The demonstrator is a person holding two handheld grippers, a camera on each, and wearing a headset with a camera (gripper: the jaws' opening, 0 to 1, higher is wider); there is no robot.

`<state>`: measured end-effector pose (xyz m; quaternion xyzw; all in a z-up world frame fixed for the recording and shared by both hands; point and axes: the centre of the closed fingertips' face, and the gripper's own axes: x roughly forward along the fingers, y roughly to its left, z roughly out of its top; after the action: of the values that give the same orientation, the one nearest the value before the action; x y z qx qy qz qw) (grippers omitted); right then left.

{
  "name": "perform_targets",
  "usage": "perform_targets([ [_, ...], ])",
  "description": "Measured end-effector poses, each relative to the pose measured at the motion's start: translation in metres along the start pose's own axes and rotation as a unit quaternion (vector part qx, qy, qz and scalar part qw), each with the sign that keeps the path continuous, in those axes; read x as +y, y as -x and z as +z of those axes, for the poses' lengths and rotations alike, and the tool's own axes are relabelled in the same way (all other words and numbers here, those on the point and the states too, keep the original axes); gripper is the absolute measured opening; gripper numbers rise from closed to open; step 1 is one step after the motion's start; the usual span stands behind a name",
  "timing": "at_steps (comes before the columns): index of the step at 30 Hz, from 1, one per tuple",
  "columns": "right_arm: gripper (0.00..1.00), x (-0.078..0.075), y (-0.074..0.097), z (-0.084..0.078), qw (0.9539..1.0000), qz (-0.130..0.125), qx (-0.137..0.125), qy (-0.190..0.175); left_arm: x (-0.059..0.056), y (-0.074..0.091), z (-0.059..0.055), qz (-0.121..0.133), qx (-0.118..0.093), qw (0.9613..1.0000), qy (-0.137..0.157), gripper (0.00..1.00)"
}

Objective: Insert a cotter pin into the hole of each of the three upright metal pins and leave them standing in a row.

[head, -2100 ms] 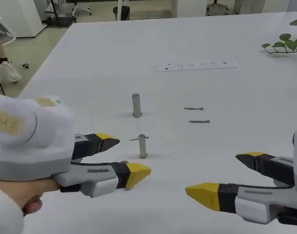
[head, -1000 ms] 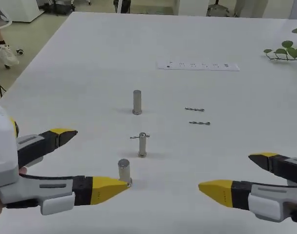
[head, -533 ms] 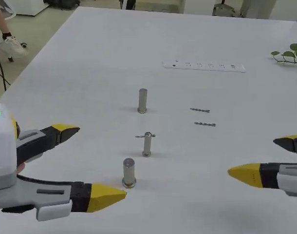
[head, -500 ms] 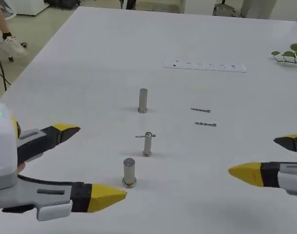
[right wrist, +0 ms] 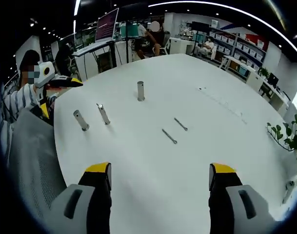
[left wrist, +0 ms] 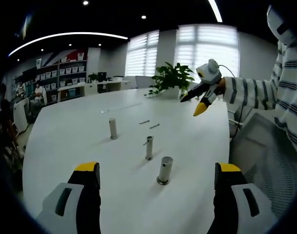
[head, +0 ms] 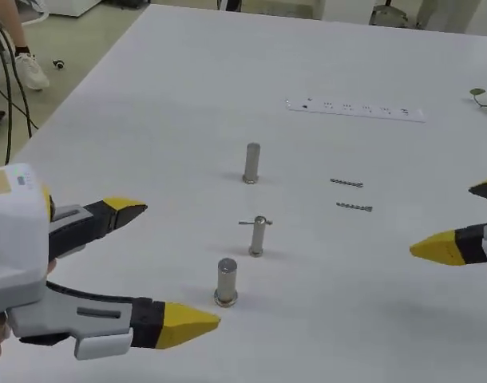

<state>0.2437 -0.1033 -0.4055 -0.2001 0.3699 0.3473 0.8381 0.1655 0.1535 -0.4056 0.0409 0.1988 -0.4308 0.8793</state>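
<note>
Three metal pins stand upright in a row on the white table (head: pixel 172 96): a near pin (head: pixel 226 281), a middle pin (head: pixel 258 234) with a cotter pin through its top, and a far pin (head: pixel 251 163). Two loose cotter pins (head: pixel 346 183) (head: pixel 354 207) lie to their right. My left gripper (head: pixel 160 267) is open at the lower left, its nearer tip just left of the near pin (left wrist: pixel 164 170). My right gripper (head: pixel 467 219) is open at the right edge, away from the pins; its view has the two loose cotter pins (right wrist: pixel 169 136) (right wrist: pixel 180 124) ahead.
A white power strip (head: pixel 354 109) lies flat farther back on the table. A potted plant (left wrist: pixel 172 78) stands at the table's far end. Chairs and a person's feet are on the floor off the left edge.
The left gripper has let go of the near pin, which now stands free in the row, and has drawn back left. The right gripper has moved out to the right.
</note>
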Motion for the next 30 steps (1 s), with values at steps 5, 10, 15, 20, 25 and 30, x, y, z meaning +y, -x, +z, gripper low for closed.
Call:
perform_targets([
  [5, 0.79, -0.001, -0.009, 0.013, 0.9990, 0.022, 0.010, 0.038, 0.001, 0.002, -0.002, 0.005, 0.001, 1.0000, 0.004, 0.97],
  [10, 0.76, -0.002, -0.020, 0.024, 0.9972, 0.042, 0.019, 0.059, -0.002, 0.002, -0.004, 0.006, 0.002, 0.9999, 0.013, 0.97],
  [15, 0.72, -0.004, -0.029, 0.034, 0.9946, 0.058, 0.029, 0.081, -0.001, 0.003, -0.009, 0.011, 0.005, 0.9996, 0.024, 0.97],
  [20, 0.69, -0.013, -0.042, 0.038, 0.9898, 0.066, 0.039, 0.120, 0.002, 0.006, -0.008, 0.019, 0.000, 0.9993, 0.031, 0.97],
  [25, 0.63, -0.012, -0.056, 0.032, 0.9819, 0.093, 0.065, 0.152, 0.003, 0.007, -0.009, 0.021, 0.001, 0.9992, 0.034, 0.97],
  [30, 0.59, -0.018, -0.073, 0.021, 0.9757, 0.094, 0.097, 0.173, 0.003, 0.007, -0.010, 0.021, 0.001, 0.9991, 0.036, 0.97],
])
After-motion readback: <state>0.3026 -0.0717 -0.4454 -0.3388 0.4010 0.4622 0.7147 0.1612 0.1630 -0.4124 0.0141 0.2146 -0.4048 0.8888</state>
